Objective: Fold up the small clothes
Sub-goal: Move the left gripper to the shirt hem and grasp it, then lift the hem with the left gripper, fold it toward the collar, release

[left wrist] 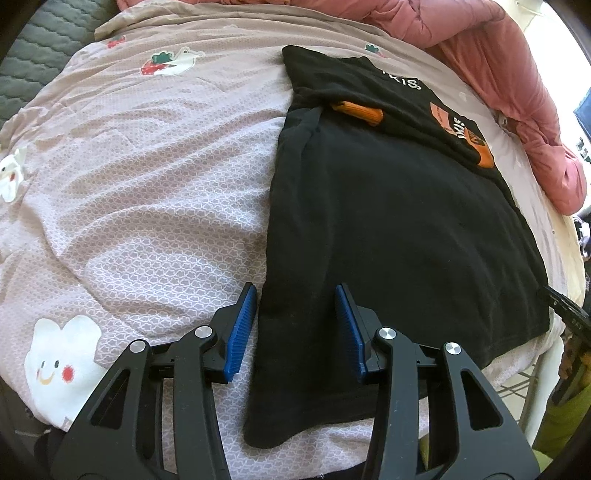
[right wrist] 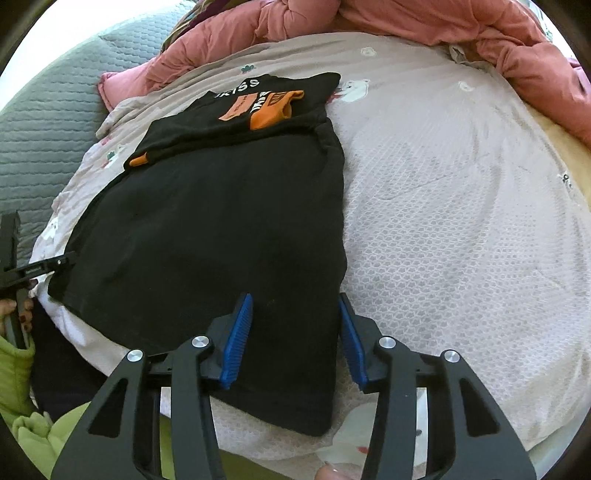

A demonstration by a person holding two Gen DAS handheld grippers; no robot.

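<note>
The black shirt (left wrist: 399,229) lies flat on the pink patterned bedsheet (left wrist: 147,184), its far part already folded over. The left gripper (left wrist: 295,325) and right gripper (right wrist: 295,332) each stand wide open over a near corner, holding nothing. Risk: closing on both layers plus the sheet drags the bedding; uneven lifts skew the fold.

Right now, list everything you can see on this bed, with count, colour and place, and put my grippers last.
T-shirt: one, black with orange print, partly folded, flat on the sheet.
Bed sheet: one, pale pink with cartoon prints, covering the bed.
Duvet: one, salmon pink, bunched along the far edge.
Quilted cover: one, grey, beyond the sheet.
Left gripper: black with blue pads, open, over the shirt's near left corner.
Right gripper: same, open, over its near right corner.
</note>
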